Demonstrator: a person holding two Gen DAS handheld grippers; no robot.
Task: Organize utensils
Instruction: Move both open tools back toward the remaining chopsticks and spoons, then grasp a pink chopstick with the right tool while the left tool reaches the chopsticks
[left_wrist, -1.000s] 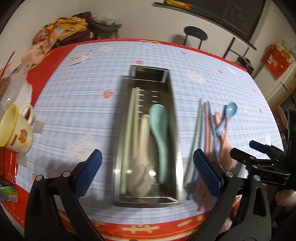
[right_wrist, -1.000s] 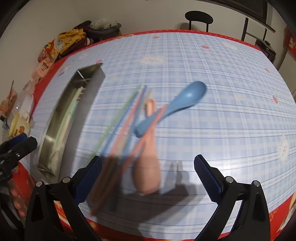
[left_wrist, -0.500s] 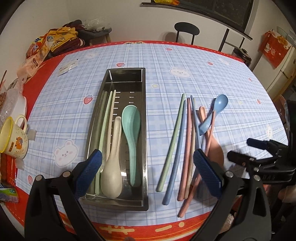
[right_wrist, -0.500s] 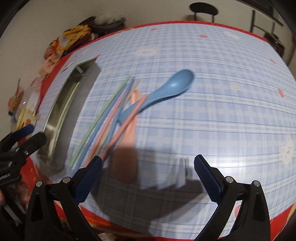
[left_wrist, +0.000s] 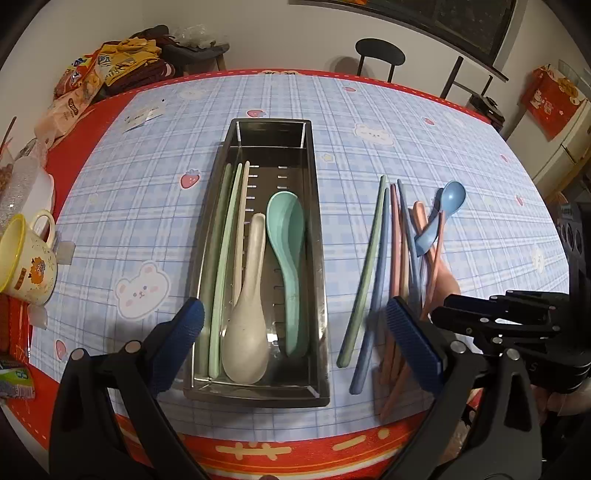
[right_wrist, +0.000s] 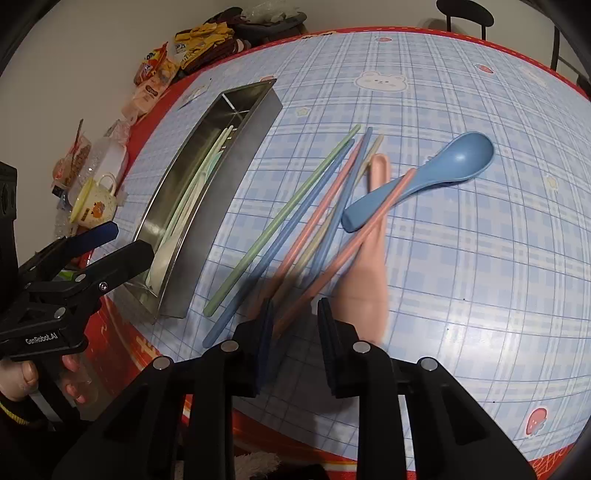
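A steel tray (left_wrist: 319, 258) (right_wrist: 236, 170) holds a teal spoon (left_wrist: 286, 240), a cream spoon (left_wrist: 245, 317) and several pale chopsticks (left_wrist: 225, 266). Right of it on the table lie several loose chopsticks (left_wrist: 373, 258) (right_wrist: 280, 218), a blue spoon (left_wrist: 441, 214) (right_wrist: 428, 173) and a pink spoon (right_wrist: 369, 266). My left gripper (left_wrist: 293, 347) is open over the tray's near end. My right gripper (right_wrist: 295, 339) has its jaws narrowed around the near end of a pink chopstick (right_wrist: 343, 251); contact is blurred.
A yellow mug (left_wrist: 26, 258) stands at the left table edge by a clear container (left_wrist: 22, 181). Snack bags (left_wrist: 85, 85) sit at the far left. A chair (left_wrist: 380, 55) stands beyond the table. The red table border (left_wrist: 295, 450) is close below the grippers.
My right gripper has moved down to the near ends of the loose chopsticks and its jaws have closed in from wide open. My left gripper stays open over the tray.
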